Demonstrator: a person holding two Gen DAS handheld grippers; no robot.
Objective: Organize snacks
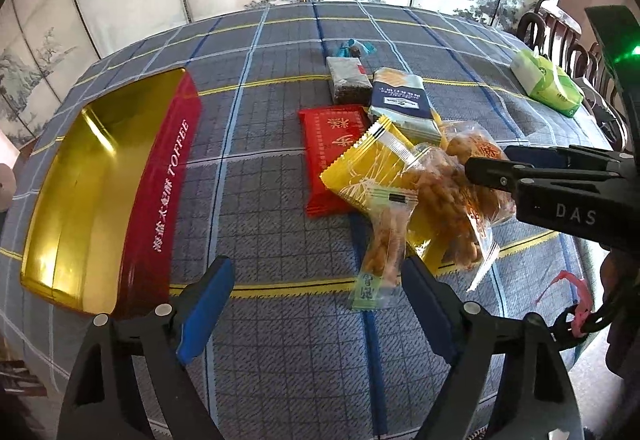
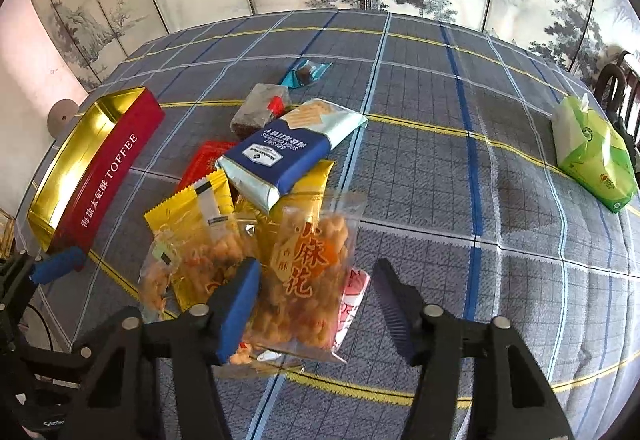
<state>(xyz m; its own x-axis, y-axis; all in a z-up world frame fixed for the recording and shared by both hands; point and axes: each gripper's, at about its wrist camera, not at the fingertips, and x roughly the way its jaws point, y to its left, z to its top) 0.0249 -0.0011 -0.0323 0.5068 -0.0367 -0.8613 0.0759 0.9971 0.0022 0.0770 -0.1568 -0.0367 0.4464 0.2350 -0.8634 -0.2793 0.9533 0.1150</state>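
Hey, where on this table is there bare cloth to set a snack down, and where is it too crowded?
Bare cloth lies between the red toffee tin and the red packet, and a wide stretch between the blue cracker pack and the green tissue pack. The far edge behind the small blue candy is also free. The overlapping snack pile around the twist-snack bag is crowded.

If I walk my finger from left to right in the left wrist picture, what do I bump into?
toffee tin → red packet → yellow snack bag → right gripper → green tissue pack
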